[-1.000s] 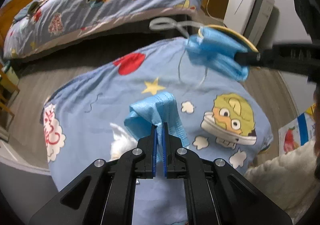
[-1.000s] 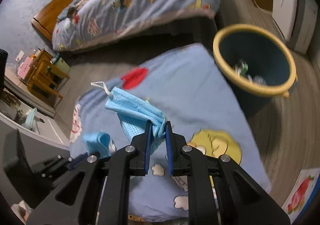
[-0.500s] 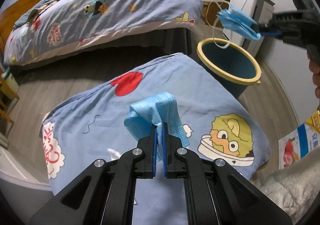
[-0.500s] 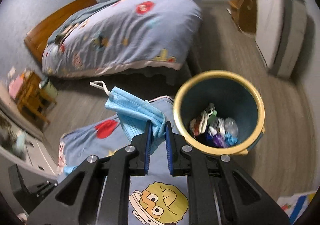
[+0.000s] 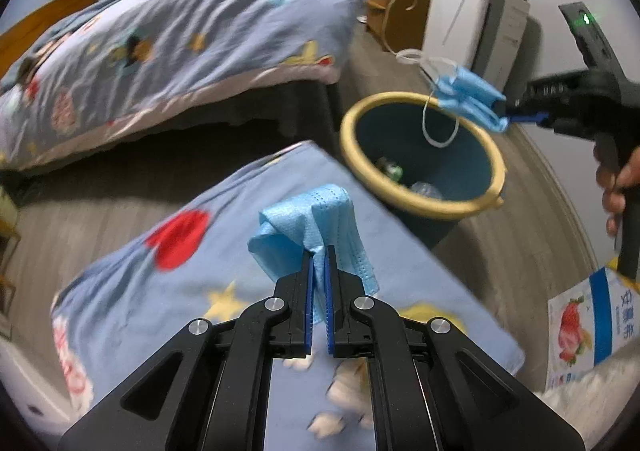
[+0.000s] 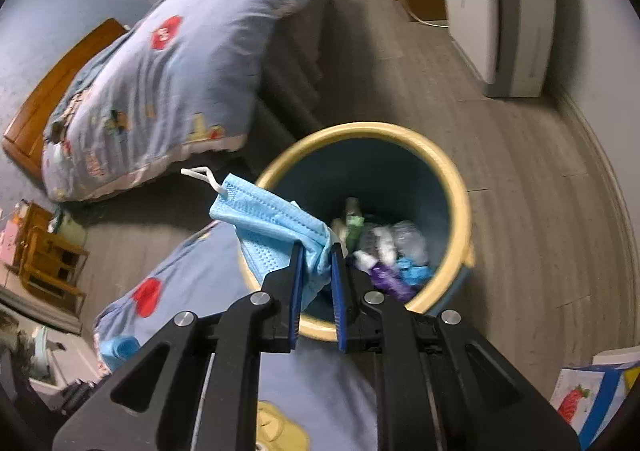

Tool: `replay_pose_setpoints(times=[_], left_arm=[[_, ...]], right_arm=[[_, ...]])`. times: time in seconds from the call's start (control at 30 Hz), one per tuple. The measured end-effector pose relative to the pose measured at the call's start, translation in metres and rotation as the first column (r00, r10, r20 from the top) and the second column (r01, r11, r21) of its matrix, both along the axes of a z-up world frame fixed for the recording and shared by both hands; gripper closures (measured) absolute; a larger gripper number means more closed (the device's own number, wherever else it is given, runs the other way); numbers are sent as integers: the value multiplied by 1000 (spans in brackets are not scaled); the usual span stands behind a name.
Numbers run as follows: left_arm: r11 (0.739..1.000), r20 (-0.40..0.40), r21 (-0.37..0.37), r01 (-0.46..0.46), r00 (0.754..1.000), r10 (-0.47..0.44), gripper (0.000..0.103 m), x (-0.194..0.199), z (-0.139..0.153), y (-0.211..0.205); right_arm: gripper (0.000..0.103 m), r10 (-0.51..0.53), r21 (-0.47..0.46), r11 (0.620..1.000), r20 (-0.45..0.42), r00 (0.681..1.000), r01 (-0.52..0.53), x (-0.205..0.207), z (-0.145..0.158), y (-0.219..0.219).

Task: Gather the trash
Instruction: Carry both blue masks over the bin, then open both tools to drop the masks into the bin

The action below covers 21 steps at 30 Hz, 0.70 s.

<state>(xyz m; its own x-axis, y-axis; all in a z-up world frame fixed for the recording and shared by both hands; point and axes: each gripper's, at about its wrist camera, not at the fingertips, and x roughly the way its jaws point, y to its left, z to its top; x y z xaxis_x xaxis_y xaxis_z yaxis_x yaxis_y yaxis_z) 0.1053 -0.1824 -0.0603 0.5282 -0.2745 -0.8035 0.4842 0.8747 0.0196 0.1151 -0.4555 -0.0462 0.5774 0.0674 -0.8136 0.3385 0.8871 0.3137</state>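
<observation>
Left gripper [image 5: 318,251]: fingers pinched on a light blue face mask [image 5: 312,223], pleated, crumpled, draped over both finger tips above the cartoon-print quilt [image 5: 192,283].

Right gripper [image 6: 316,251]: fingers narrowly parted, holding a second blue face mask [image 6: 272,223], folded, white ear loop trailing, above the rim of the bin [image 6: 456,187].

Bin: dark blue, yellow rim, bottles and wrappers inside.

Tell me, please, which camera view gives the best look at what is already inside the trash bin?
The right wrist view: it looks down into the trash bin, showing bottles and wrappers on its floor, below the mask in the right gripper. The left wrist view shows the bin from the side, with only a few items visible.
</observation>
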Motion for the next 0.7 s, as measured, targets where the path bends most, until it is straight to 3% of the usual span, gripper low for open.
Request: replay_pose_setpoints(times=[0.27, 0.57, 0.67, 0.7], left_arm=[[998, -20, -33, 60, 998, -60, 97, 45, 2, -75], [997, 10, -14, 80, 997, -80, 97, 78, -3, -125], [996, 29, -23, 83, 996, -82, 80, 80, -1, -129], [997, 33, -30, 76, 997, -75, 61, 80, 0, -128]], right_arm=[[90, -88, -5, 996, -56, 995, 88, 2, -27, -46], [90, -110, 11, 994, -55, 992, 111, 11, -37, -55], [86, -112, 15, 994, -42, 993, 112, 10, -34, -55], [79, -110, 16, 994, -37, 993, 111, 10, -33, -54]])
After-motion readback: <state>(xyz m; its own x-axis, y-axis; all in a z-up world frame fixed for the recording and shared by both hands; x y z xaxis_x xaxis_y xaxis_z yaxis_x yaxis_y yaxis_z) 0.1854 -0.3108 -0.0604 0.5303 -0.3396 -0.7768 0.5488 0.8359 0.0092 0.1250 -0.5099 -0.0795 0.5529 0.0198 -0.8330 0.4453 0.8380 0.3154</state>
